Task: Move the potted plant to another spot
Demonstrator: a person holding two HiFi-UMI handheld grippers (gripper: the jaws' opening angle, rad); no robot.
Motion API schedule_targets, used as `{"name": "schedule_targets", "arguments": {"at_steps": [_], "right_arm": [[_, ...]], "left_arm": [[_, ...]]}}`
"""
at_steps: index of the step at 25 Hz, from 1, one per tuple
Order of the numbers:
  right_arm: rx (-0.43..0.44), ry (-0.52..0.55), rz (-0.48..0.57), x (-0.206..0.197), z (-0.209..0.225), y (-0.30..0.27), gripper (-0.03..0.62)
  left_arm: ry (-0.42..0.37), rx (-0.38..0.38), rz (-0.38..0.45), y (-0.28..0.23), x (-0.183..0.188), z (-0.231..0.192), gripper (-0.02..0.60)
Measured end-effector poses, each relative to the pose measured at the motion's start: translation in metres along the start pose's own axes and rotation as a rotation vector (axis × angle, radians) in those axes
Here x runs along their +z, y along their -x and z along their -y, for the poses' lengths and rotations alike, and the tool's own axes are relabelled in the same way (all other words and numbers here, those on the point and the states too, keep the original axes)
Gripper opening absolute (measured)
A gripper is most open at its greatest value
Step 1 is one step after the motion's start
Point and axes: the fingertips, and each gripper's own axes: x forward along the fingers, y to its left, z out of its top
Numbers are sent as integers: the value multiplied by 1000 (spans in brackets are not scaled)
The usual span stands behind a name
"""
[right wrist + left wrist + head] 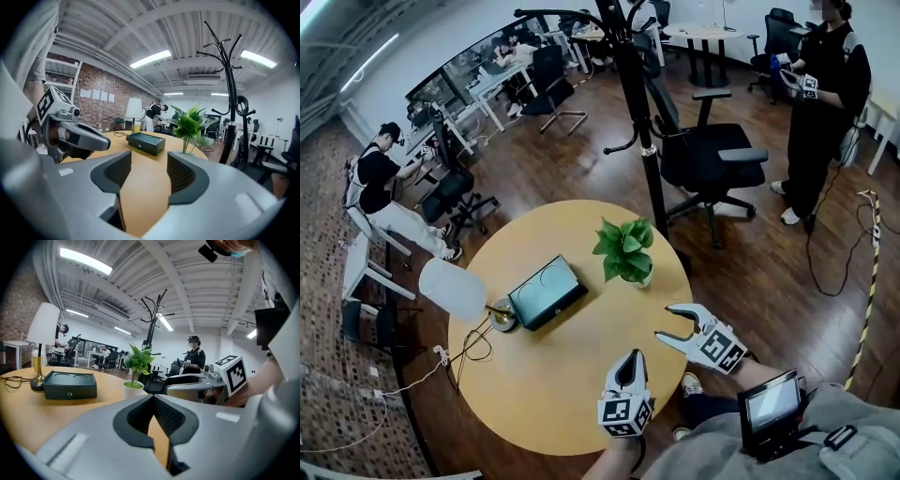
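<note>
The potted plant, green leaves in a small white pot, stands on the round wooden table near its far right edge. It also shows in the left gripper view and the right gripper view, ahead of both grippers. My left gripper hovers over the table's near side with its jaws together and nothing in them. My right gripper is off the table's right rim, just short of the plant, its jaws apart with only bare table between them.
A dark green box lies mid-table, beside a white-shaded lamp with its cable at the left edge. A black coat stand and an office chair stand behind the plant. A person stands at the far right.
</note>
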Motion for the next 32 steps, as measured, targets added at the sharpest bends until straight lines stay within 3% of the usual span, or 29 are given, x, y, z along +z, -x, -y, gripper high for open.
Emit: {"name": "schedule_targets", "arguments": {"at_steps": [8,12,19,26,32], "right_arm": [[-27,30,41,30,-78,68,113],[-34,40,40,38,-114,99,8],[2,20,-2,36,-155,145,5],[55,-28,18,20,-172,171,3],[125,-66,20,-1,-182,231,1]], "left_arm": [[-13,-39,61,75,4,48,2],[13,-58,89,106,6,68,2],[40,-54,87,141,-1,106,2],[41,-14,79,159,-29,128,2],[46,54,68,173,-42,187,2]]}}
